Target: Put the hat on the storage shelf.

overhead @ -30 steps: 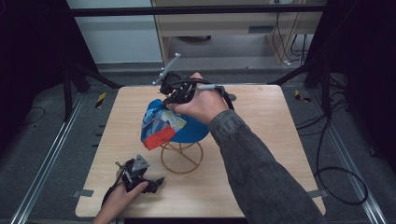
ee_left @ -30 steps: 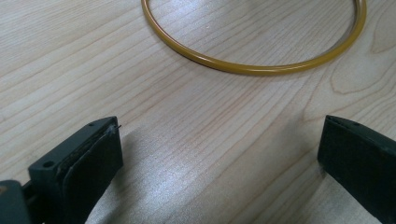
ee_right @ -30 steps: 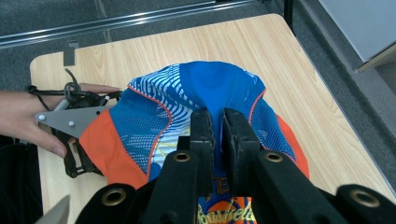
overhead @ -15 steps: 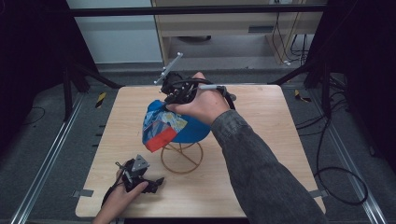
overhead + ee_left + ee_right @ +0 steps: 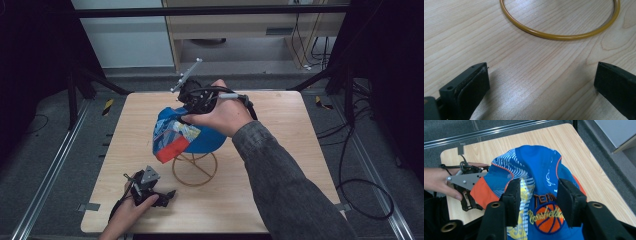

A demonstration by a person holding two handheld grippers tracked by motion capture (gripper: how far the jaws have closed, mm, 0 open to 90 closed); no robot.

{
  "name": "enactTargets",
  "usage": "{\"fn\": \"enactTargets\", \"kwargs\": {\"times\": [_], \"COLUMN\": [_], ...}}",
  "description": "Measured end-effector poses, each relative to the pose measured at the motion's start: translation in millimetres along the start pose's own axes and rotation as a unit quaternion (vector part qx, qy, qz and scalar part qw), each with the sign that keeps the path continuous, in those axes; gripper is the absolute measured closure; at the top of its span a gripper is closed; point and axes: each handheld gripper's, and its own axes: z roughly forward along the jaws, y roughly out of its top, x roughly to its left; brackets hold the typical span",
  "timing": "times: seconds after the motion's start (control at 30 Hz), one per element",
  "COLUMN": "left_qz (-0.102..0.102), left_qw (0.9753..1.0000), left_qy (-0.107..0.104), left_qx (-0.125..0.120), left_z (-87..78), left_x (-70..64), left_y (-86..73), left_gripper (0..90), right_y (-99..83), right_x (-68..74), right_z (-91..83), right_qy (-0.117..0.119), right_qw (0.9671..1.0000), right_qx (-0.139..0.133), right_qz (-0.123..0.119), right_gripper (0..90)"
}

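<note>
A blue cap [image 5: 197, 135] with an orange brim and patterned panels sits on a yellow wire stand [image 5: 195, 170] at the middle of the wooden table [image 5: 300, 150]. My right gripper [image 5: 187, 107] hovers at the cap's far side. In the right gripper view its jaws stand apart just above the cap [image 5: 541, 170], so the right gripper [image 5: 537, 187] is open. My left gripper [image 5: 167, 195] rests low near the table's front edge, open, with bare wood between its jaws [image 5: 541, 77]. The stand's ring base [image 5: 559, 37] lies just ahead of it.
The left hand and its gripper [image 5: 465, 182] also show beyond the cap's brim in the right gripper view. Black frame legs [image 5: 75, 90], floor rails and cables [image 5: 360, 195] surround the table. A wooden cabinet [image 5: 240, 25] stands behind it.
</note>
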Motion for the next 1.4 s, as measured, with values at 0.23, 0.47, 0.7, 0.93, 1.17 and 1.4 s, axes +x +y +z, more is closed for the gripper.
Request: {"fn": "enactTargets", "kwargs": {"times": [0.23, 0.47, 0.7, 0.93, 1.17, 1.4], "left_qz": [0.000, 0.000, 0.000, 0.000, 0.000, 0.000], "left_qw": [1.0000, 1.0000, 1.0000, 1.0000, 1.0000, 1.0000], "left_qy": [0.000, 0.000, -0.001, -0.001, -0.001, -0.001], "left_qx": [0.000, 0.000, 0.000, 0.000, 0.000, 0.000], "left_z": [0.0, -0.1, -0.1, -0.1, -0.1, -0.1], "left_x": [0.0, 0.0, -0.3, -0.3, -0.3, -0.3], "left_y": [0.0, 0.0, -0.1, 0.0, -0.1, -0.1], "left_gripper": [0.0, 0.0, 0.0, 0.0, 0.0, 0.0], "right_y": [-7.4, -12.2, -15.3, -20.2, -30.5, -45.6], "right_x": [1.8, 2.0, 3.2, 3.5, 2.9, -1.2], "right_z": [-4.7, -8.7, -13.7, -16.2, -23.6, -33.1], "right_qy": [-0.008, -0.016, -0.021, -0.032, -0.042, -0.051], "right_qw": [0.9999, 0.9994, 0.9988, 0.9981, 0.9969, 0.9951], "right_qx": [-0.005, -0.021, -0.032, -0.038, -0.051, -0.065], "right_qz": [0.011, 0.021, 0.030, 0.036, 0.042, 0.055], "right_gripper": [42.9, 32.9, 24.2, 13.8, 7.9, 7.0]}}
